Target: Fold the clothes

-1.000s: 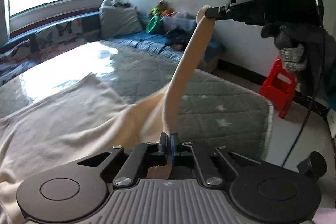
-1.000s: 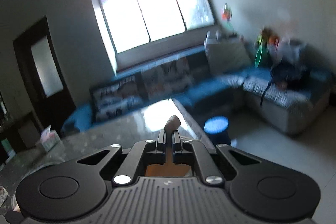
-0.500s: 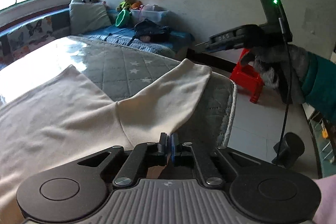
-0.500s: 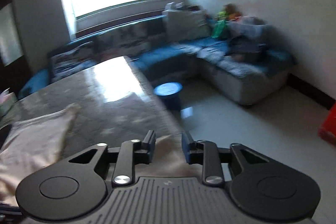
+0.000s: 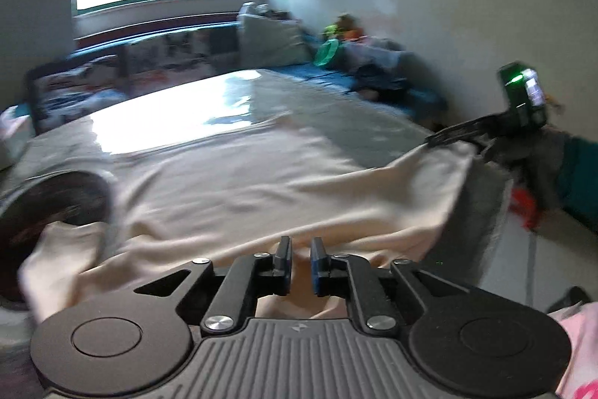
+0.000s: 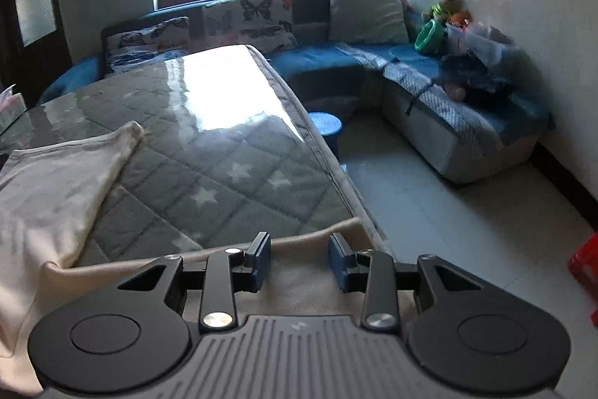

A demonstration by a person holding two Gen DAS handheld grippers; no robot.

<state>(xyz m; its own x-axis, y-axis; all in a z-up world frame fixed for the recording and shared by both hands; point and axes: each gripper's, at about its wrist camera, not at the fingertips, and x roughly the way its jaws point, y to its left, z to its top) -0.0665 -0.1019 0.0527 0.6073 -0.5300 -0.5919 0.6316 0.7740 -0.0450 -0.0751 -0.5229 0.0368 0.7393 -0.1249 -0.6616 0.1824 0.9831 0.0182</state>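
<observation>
A cream garment (image 5: 239, 182) lies spread on the grey quilted table mat (image 6: 224, 174). My left gripper (image 5: 301, 264) sits low over the garment's near edge. Its jaws are opening, a narrow gap shows between the blue pads, and cloth lies under them without being pinched. My right gripper (image 6: 299, 262) is open over the sleeve end (image 6: 306, 283) at the table's right edge, and the cloth lies flat beneath its fingers. In the left wrist view the right gripper (image 5: 435, 138) hovers at the sleeve's far tip (image 5: 448, 167), held by a gloved hand (image 5: 538, 152).
A blurred dark round thing (image 5: 56, 204) sits at the left by the garment. The table edge (image 6: 336, 171) drops to a tiled floor with a blue stool (image 6: 324, 126) and a red stool (image 6: 585, 268). A blue sofa (image 6: 429, 92) with cushions and toys lines the walls.
The right gripper let go of the raised sleeve and sank to the table edge. The sleeve now lies flat. The left gripper's shut jaws have parted, and it has shifted sideways.
</observation>
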